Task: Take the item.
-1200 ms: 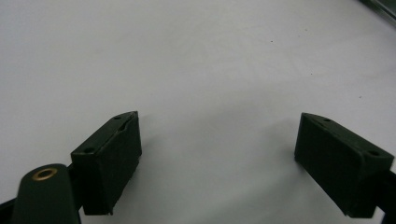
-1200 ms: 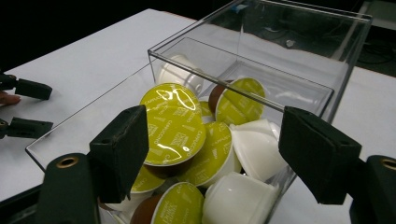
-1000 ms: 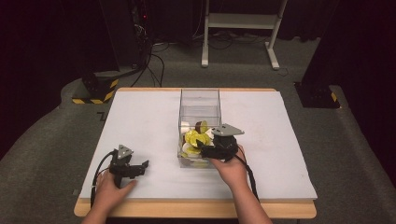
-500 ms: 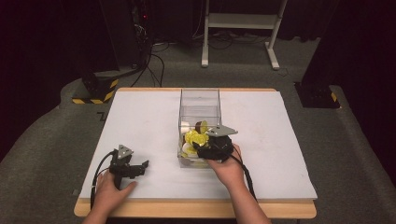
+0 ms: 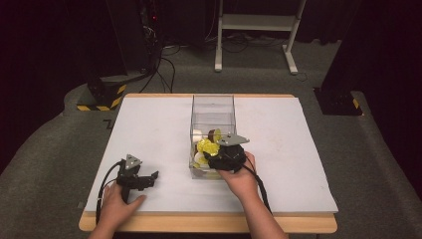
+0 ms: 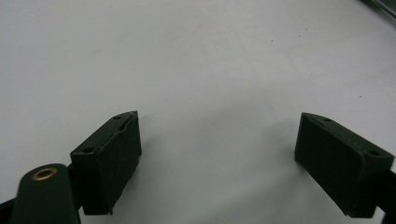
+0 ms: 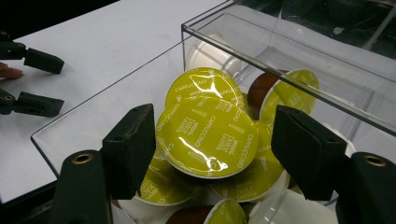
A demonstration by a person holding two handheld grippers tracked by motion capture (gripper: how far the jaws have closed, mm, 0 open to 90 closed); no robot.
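High view: clear plastic box (image 5: pixel 213 107) stands mid-table on the white tabletop (image 5: pixel 303 149), long axis running away from the person. Broad bare surface lies to either side of the box; its far half looks empty. Right gripper (image 5: pixel 219 160) sits at the box's near end, over the yellow-green pods. Left gripper (image 5: pixel 149 178) rests on the tabletop well to the left of the box, near the table's front edge, jaws wide with nothing between them.

Left gripper view: both black jaws stand far apart over bare white surface; a corner of the box wall (image 6: pixel 380 5) shows at top right.

Right gripper view: jaws straddle the top cappuccino capsule (image 7: pixel 208 136), which lies foil-up and tilted on a heap of like capsules inside the box, against its near wall. Jaws have just been closing; the left pad meets the capsule's rim, the right stands just apart. Brown capsule (image 7: pixel 259 91) and white capsule (image 7: pixel 205 55) lie behind. Box rim runs close on both sides.
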